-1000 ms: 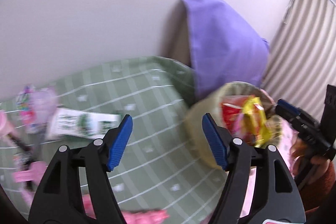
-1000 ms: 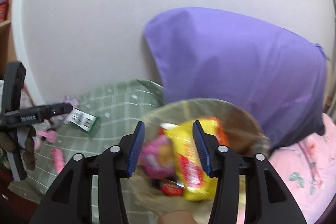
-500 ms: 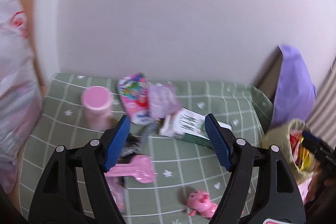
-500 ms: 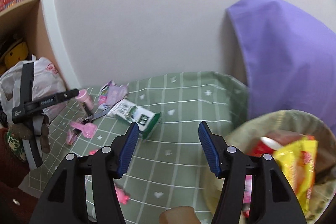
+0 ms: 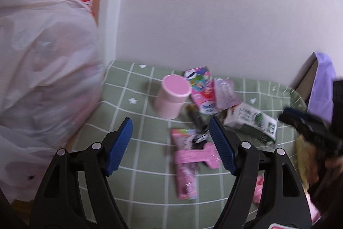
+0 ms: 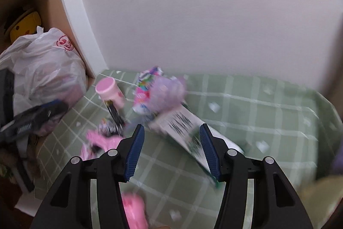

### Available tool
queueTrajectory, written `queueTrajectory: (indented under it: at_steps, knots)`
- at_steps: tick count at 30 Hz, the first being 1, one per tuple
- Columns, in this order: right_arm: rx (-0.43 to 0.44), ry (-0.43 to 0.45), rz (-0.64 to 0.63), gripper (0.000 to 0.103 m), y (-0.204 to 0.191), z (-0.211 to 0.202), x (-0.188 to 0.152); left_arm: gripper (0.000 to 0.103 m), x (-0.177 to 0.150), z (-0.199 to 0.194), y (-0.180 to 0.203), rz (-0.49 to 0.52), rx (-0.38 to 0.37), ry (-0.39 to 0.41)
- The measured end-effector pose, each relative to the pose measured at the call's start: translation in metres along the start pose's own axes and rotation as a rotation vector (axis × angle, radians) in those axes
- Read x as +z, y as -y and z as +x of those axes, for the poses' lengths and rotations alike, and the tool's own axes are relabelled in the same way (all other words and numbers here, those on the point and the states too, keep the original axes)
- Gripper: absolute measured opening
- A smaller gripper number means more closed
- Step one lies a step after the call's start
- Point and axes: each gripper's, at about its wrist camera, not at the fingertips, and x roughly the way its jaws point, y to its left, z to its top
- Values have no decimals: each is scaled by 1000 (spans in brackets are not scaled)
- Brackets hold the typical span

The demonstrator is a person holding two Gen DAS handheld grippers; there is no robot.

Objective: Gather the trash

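A: Where is the trash lying at this moment?

B: Loose on the green checked cloth (image 5: pixel 150 196), bunched toward the white wall (image 5: pixel 214 14). From the left wrist view, a pink cup (image 5: pixel 171 98) stands at about twelve o'clock from the left claw (image 5: pixel 170 146). A colourful wrapper (image 5: pixel 201 89) and a pale purple packet (image 5: pixel 226 93) lie just beside the cup, at about one o'clock.

A: And the white and green carton?

B: The carton (image 5: pixel 250 122) lies on its side at two o'clock. In the right wrist view the same carton (image 6: pixel 182 128) sits directly ahead of the right claw (image 6: pixel 170 151), though blurred.

A: Is either claw gripping anything?

B: No. The left claw's jaws stand wide apart with nothing held. A pink wrapper (image 5: pixel 185 164) and a pink flat piece (image 5: pixel 197 156) show between them, on the cloth beyond. The right claw's jaws are closing but are apart, and the carton's end shows between them; I see no pad pressing on it.

A: Why are both aimed downward like that?

B: I judge they are lining up on the pile, each pointed at a separate piece so the two don't crowd each other. The left favours the pink wrappers, the right the carton.

A: Anything nearby that matters?

B: A full white plastic bag (image 5: pixel 42 68) sits at nine o'clock, at the cloth's edge. Whether it takes the trash I cannot tell.
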Motion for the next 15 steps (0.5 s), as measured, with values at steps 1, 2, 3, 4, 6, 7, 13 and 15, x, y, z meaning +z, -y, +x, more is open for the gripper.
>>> queueTrajectory:
  at_steps: [1, 2, 3, 4, 6, 7, 13, 15]
  knots:
    - [3, 3, -5, 51, -2, 9, 6, 70, 0, 0, -3, 0, 0, -3]
    - [7, 5, -5, 51, -3, 23, 14, 70, -2, -1, -6, -1, -2, -6]
    - [12, -1, 3, 51, -3, 37, 21, 70, -3, -1, -9, -3, -7, -8]
    - [15, -9, 11, 51, -2, 48, 26, 70, -4, -1, -10, -5, -10, -9]
    - [4, -35, 32, 51, 2, 78, 37, 70, -6, 1, -12, -7, -19, -13]
    - [-2, -44, 38, 51, 4, 88, 39, 70, -7, 3, -13, -7, -23, -16]
    - [66, -123, 54, 16, 7, 131, 43, 70, -15, 10, -17, 15, -66, -54]
    - [115, -144, 57, 7, 5, 133, 40, 70, -14, 13, -16, 15, -100, -64]
